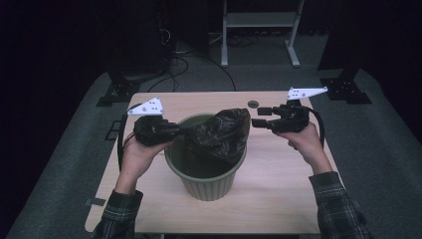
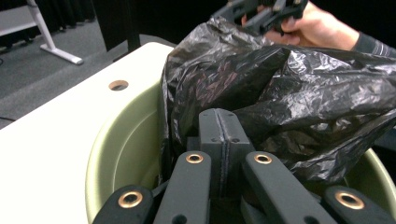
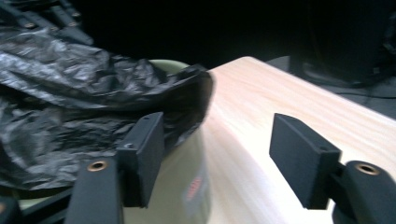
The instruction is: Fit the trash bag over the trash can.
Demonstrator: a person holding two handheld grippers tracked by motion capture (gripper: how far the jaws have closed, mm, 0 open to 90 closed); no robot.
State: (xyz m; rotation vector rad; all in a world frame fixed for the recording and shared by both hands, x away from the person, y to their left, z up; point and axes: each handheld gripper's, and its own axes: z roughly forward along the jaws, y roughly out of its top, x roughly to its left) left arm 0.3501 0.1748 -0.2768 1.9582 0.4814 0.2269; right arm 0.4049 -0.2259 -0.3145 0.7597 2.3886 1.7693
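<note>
A green plastic bin (image 1: 206, 181) stands in the middle of the wooden table (image 1: 278, 189). A crumpled black plastic bag (image 1: 221, 132) lies bunched over its mouth, partly inside. My left gripper (image 1: 180, 131) is at the bin's left rim, shut on the bag's left edge; in the left gripper view the jaws of that gripper (image 2: 219, 133) are pressed together against the bag (image 2: 280, 93) above the bin (image 2: 121, 149). My right gripper (image 1: 258, 116) hovers just right of the bag, open. In the right gripper view its gripper (image 3: 222, 149) has nothing between the pads, and the bag (image 3: 70, 107) hangs beside its left jaw.
A round hole (image 1: 253, 104) is in the table near its far edge. Black stand bases (image 1: 117, 89) (image 1: 346, 87) sit at both far corners on the floor, and a white-legged frame (image 1: 259, 30) stands behind. Bare tabletop (image 3: 289, 98) stretches to the right of the bin.
</note>
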